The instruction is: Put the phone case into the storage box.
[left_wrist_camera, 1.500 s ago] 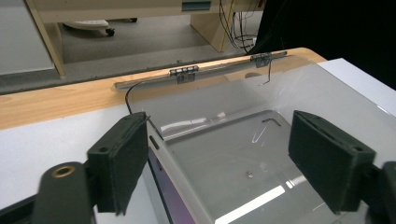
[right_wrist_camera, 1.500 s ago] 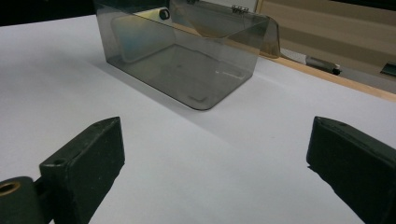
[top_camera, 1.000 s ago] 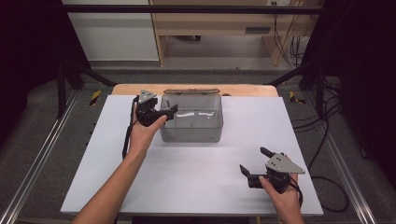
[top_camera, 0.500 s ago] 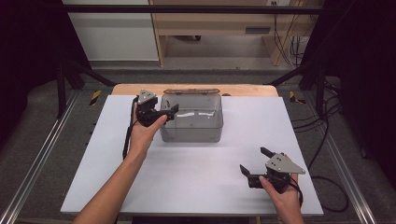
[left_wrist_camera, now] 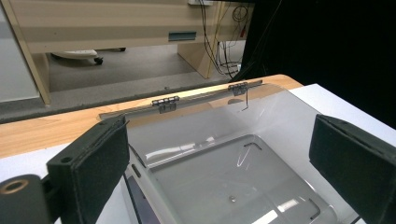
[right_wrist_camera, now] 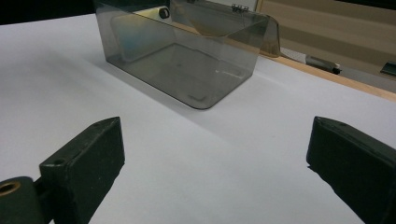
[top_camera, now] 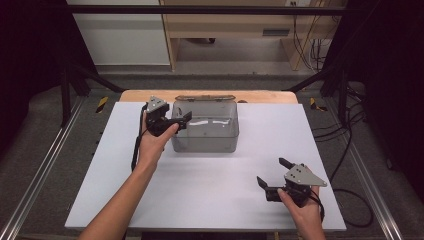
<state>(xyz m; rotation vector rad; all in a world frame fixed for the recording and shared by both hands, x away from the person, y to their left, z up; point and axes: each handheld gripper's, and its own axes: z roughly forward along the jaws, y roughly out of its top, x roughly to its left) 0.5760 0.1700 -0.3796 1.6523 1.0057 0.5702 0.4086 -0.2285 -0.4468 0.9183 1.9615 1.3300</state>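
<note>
Nothing has moved since the earlier frames: the left hand-held gripper (top_camera: pixel 175 122) still hovers at the left end of the clear smoky plastic box (top_camera: pixel 206 131), jaws spread wide with nothing between them, and in the left gripper view they frame the box's empty inside. The box sits toward the far middle of the white counter (top_camera: pixel 210 185), its hinged lid (top_camera: pixel 205 98) open and hanging back over the far edge. The right hand-held gripper (top_camera: pixel 270 176) rests near the counter's near right corner, well apart from the box, jaws likewise wide and empty.
</note>
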